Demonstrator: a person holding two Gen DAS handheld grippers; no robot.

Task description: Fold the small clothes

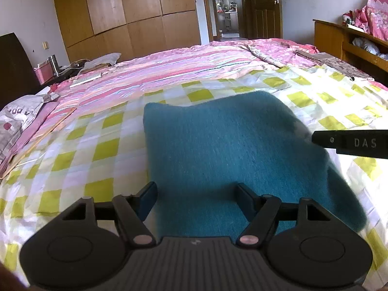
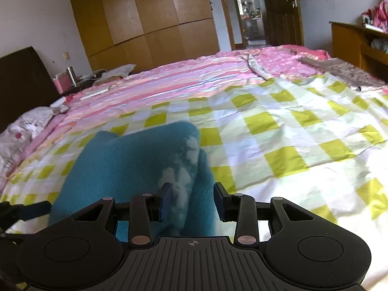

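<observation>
A teal fuzzy garment (image 1: 230, 150) lies on the green-and-white checked sheet (image 1: 80, 145) of the bed. My left gripper (image 1: 195, 194) is open, its fingers wide apart over the garment's near edge. The right gripper's black finger (image 1: 349, 143) shows at the right edge of the left wrist view, at the garment's right side. In the right wrist view the garment (image 2: 126, 167) has a whitish patch on its bunched right edge. My right gripper (image 2: 191, 201) is open, and that bunched edge lies between its fingers. The left gripper (image 2: 26, 209) shows at far left.
A pink striped quilt (image 1: 169, 65) covers the far half of the bed. A pillow (image 1: 19, 118) lies at the left edge. A wooden wardrobe (image 1: 126, 12), an open doorway and a wooden shelf (image 1: 349, 41) stand beyond. A bedside table with a pink box (image 1: 43, 74) is at left.
</observation>
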